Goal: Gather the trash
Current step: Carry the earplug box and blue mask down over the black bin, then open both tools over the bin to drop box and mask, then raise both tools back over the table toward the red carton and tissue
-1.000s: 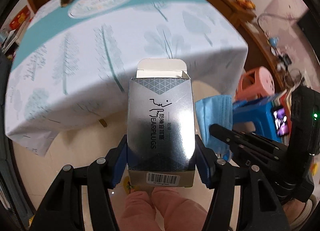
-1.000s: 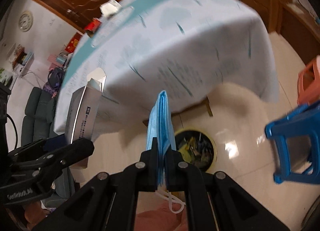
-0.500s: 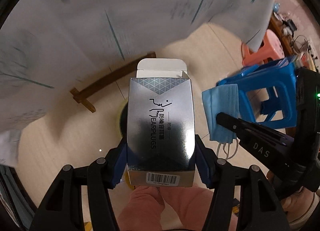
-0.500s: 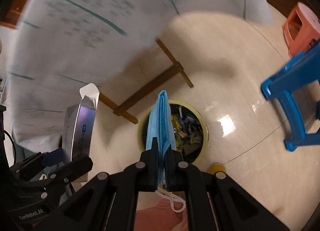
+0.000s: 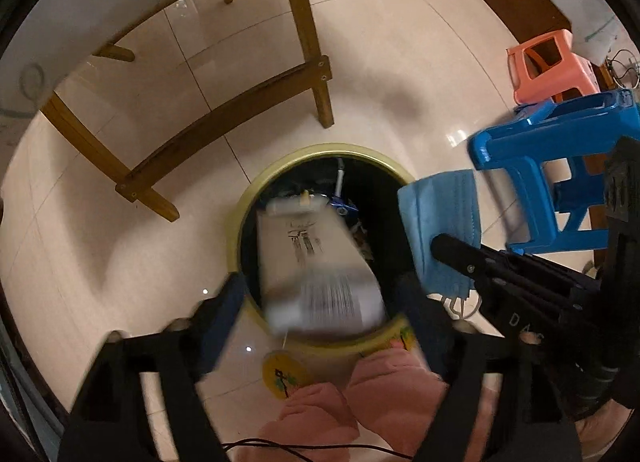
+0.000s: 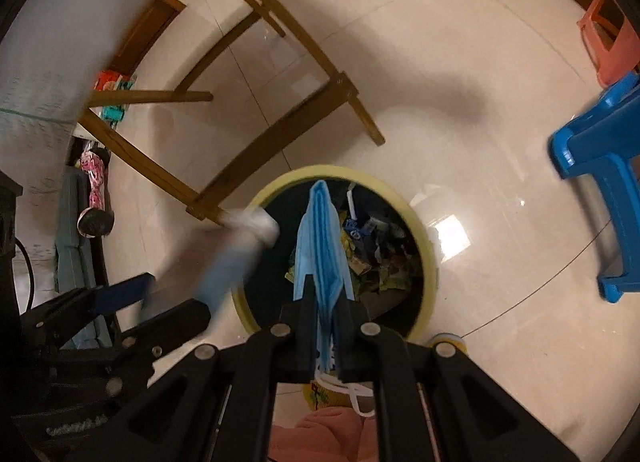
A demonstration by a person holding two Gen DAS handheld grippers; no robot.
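Left gripper (image 5: 320, 294) has just opened wide; the blurred silver carton (image 5: 316, 262), its print unreadable, hangs loose over the round yellow-rimmed bin (image 5: 240, 214). Right gripper (image 6: 325, 312), its jaws just easing apart, pinches the folded blue face mask (image 6: 322, 246). Blue plastic stool (image 5: 560, 166) and wooden table legs (image 5: 308, 46) stand nearby.

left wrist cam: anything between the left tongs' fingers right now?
Yes, in the left wrist view: the blurred silver earplug box, released. The left tongs have just been opening, pads clear of it, with the yellow-rimmed bin below.

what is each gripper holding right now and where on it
Left gripper holds nothing: its jaws have just been opening, dropping the box. Right gripper pinches the folded blue mask at its lower end.
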